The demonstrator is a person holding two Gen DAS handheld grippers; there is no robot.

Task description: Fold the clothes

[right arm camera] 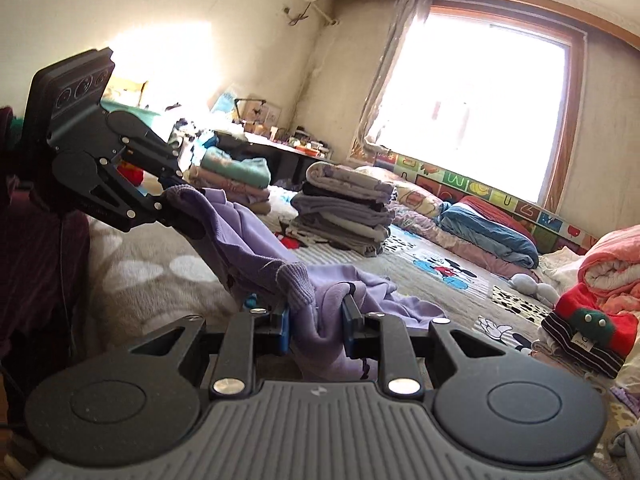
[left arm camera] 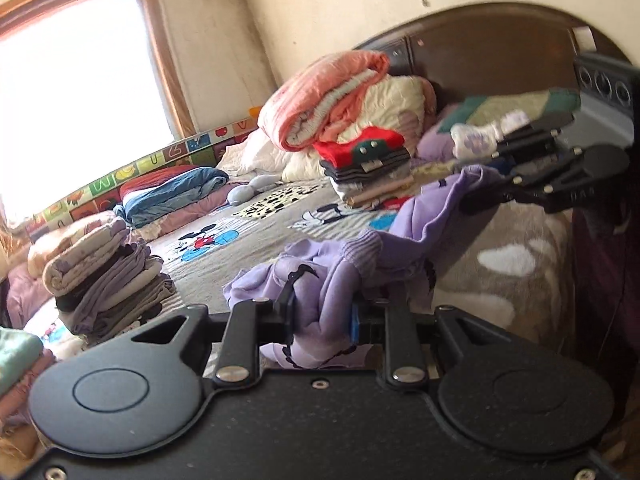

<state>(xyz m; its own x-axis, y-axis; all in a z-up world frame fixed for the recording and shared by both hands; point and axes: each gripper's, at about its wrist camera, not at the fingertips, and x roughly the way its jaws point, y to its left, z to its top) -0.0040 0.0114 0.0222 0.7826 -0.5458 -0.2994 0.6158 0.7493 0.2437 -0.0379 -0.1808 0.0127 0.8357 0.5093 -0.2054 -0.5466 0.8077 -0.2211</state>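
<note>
Progress: several garments folded and stacked, one lilac garment in hand, unfolded.

Left gripper (left arm camera: 322, 320) is closed on a bunched part of the lilac garment (left arm camera: 416, 224); right gripper (right arm camera: 316, 326) is clamped on another part, the cloth hanging slack between them above the bed (right arm camera: 448, 276). Folded stack by the headboard (left arm camera: 366, 168) and a second folded stack (right arm camera: 344, 212) near the window side appear finished. Judged: this piece has yet to be spread flat, folded and added to a stack.
</note>
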